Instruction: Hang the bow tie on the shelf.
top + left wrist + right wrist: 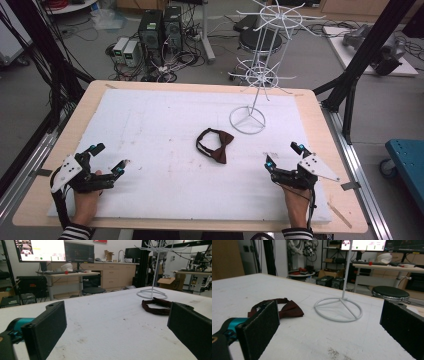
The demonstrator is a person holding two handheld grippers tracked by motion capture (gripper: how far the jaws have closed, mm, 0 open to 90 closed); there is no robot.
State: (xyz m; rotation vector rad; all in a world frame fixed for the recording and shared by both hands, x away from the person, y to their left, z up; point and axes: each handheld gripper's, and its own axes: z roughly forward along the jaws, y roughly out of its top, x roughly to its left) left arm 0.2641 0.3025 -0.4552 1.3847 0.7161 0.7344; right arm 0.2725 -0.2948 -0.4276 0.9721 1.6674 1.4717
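A dark red bow tie [216, 144] with its strap looped lies flat near the middle of the white foam mat [150, 125]. A white wire display stand [255, 75] rises behind it on a ring base [247, 120]. My left gripper [109, 159] rests at the mat's front left, open and holding nothing. My right gripper [284, 155] rests at the front right, also open and holding nothing. In the left gripper view the bow tie [155, 306] lies far ahead to the right, with the stand's ring base [151, 294] beyond it. The right gripper view has the bow tie [284, 308] just past the left jaw, beside the ring base [339, 309].
The mat covers a wooden table [330, 150] with rounded corners. Black frame posts [367, 50] stand at the right and left edges. Computers and cables [160, 35] sit on the floor behind, with a black stool [260, 39] near the stand. A blue cart [407, 160] is at the right.
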